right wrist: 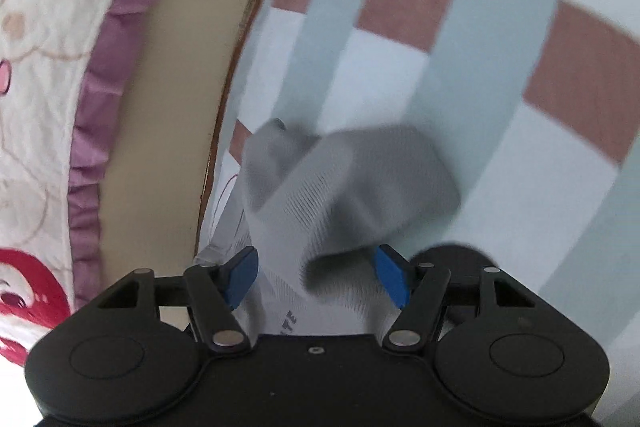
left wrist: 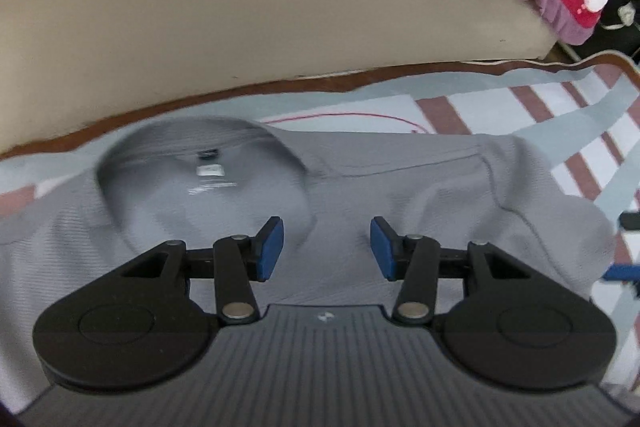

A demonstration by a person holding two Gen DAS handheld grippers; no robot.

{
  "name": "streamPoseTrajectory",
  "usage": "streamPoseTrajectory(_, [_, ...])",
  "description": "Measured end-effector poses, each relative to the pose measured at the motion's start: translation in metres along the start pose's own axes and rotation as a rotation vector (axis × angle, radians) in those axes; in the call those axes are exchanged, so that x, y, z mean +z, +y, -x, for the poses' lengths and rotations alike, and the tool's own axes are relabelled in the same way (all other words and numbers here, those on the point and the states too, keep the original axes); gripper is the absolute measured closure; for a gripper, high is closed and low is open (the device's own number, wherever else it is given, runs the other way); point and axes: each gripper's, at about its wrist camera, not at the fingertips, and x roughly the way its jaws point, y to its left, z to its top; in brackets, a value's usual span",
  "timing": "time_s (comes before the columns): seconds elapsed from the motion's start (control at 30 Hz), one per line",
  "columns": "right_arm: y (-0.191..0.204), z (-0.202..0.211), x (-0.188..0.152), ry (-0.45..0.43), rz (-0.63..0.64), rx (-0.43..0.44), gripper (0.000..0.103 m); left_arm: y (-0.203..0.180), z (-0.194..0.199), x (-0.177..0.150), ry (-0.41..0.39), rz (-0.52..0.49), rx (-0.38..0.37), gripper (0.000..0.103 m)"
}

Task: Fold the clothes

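Left gripper [left wrist: 327, 249] hovering over grey shirt [left wrist: 360, 179], jaws standing apart, nothing between pads; collar [left wrist: 192, 147] lying ahead-left of fingertips, shirt spreading flat on checked sheet [left wrist: 500, 107]. Right gripper [right wrist: 316, 277] also gaping, bunched sleeve [right wrist: 352, 183] sitting just ahead, cloth running between blue pads but not pinched (blur hiding any contact). Risk: closing now, either jaw may be grabbing sheet along with shirt, or sleeve bunch may be flopping crooked, spoiling fold.

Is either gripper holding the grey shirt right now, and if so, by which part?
Neither. The left gripper and right gripper are open above the grey shirt.
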Motion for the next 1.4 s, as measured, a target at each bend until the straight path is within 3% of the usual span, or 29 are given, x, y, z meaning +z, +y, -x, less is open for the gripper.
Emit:
streamPoseTrajectory(0.1, [-0.002, -0.012, -0.001, -0.073, -0.019, -0.059, 0.033, 0.001, -0.012, 0.004, -0.003, 0.012, 0.007, 0.047])
streamPoseTrajectory(0.17, [0.000, -0.016, -0.004, -0.185, -0.026, -0.056, 0.033, -0.004, -0.021, 0.007, -0.006, -0.045, 0.003, 0.047])
streamPoseTrajectory(0.23, [0.009, -0.025, 0.000, -0.281, 0.000, -0.049, 0.057, -0.012, -0.030, 0.009, 0.001, -0.123, -0.001, 0.049])
streamPoseTrajectory(0.27, [0.015, -0.029, 0.004, -0.313, 0.036, -0.054, 0.088, -0.016, -0.037, 0.009, 0.024, -0.152, 0.013, 0.051])
streamPoseTrajectory(0.3, [0.024, -0.031, 0.008, -0.331, 0.101, -0.068, 0.095, -0.022, -0.038, 0.008, 0.005, -0.188, 0.034, 0.059])
streamPoseTrajectory(0.33, [0.032, -0.030, 0.010, -0.361, 0.159, -0.078, 0.095, -0.027, -0.038, 0.008, 0.002, -0.216, 0.039, 0.086])
streamPoseTrajectory(0.37, [0.038, -0.025, 0.007, -0.415, 0.205, -0.080, 0.095, -0.032, -0.039, 0.009, 0.004, -0.242, 0.040, 0.099])
streamPoseTrajectory(0.43, [0.053, -0.014, -0.001, -0.504, 0.320, -0.084, 0.096, -0.040, -0.034, 0.015, -0.031, -0.273, 0.059, 0.099])
streamPoseTrajectory(0.57, [0.082, 0.010, -0.017, -0.674, 0.544, -0.091, 0.096, -0.052, -0.016, 0.036, -0.230, -0.312, 0.161, 0.099])
streamPoseTrajectory(0.67, [0.088, 0.018, -0.017, -0.770, 0.614, -0.145, 0.097, -0.056, -0.012, 0.054, -0.348, -0.295, 0.208, 0.099])
streamPoseTrajectory(0.73, [0.086, 0.004, -0.007, -0.742, 0.599, -0.263, 0.097, -0.064, -0.024, 0.058, -0.360, -0.344, 0.225, 0.099])
streamPoseTrajectory(0.83, [0.067, -0.019, 0.022, -0.586, 0.459, -0.420, 0.093, -0.072, -0.052, 0.053, -0.302, -0.387, 0.247, 0.099])
streamPoseTrajectory(0.9, [0.048, -0.019, 0.040, -0.527, 0.287, -0.448, 0.071, -0.073, -0.067, 0.049, -0.265, -0.389, 0.269, 0.099])
streamPoseTrajectory(1.0, [0.020, 0.007, 0.054, -0.583, 0.072, -0.345, 0.048, -0.069, -0.075, 0.046, -0.246, -0.371, 0.304, 0.098])
streamPoseTrajectory(1.1, [0.006, 0.027, 0.059, -0.660, -0.049, -0.297, 0.047, -0.068, -0.069, 0.048, -0.265, -0.347, 0.360, 0.091])
streamPoseTrajectory(1.2, [0.003, 0.031, 0.062, -0.675, -0.070, -0.261, 0.046, -0.071, -0.049, 0.053, -0.312, -0.302, 0.369, 0.089])
streamPoseTrajectory(1.23, [0.003, 0.029, 0.063, -0.657, -0.069, -0.250, 0.046, -0.071, -0.043, 0.055, -0.317, -0.281, 0.376, 0.083])
streamPoseTrajectory(1.27, [0.002, 0.027, 0.061, -0.630, -0.069, -0.244, 0.046, -0.069, -0.035, 0.057, -0.316, -0.249, 0.373, 0.069])
streamPoseTrajectory(1.33, [-0.001, 0.024, 0.058, -0.576, -0.076, -0.229, 0.046, -0.065, -0.020, 0.060, -0.311, -0.183, 0.364, 0.052])
streamPoseTrajectory(1.4, [-0.003, 0.020, 0.057, -0.533, -0.124, -0.218, 0.046, -0.074, -0.009, 0.058, -0.314, -0.191, 0.357, 0.052])
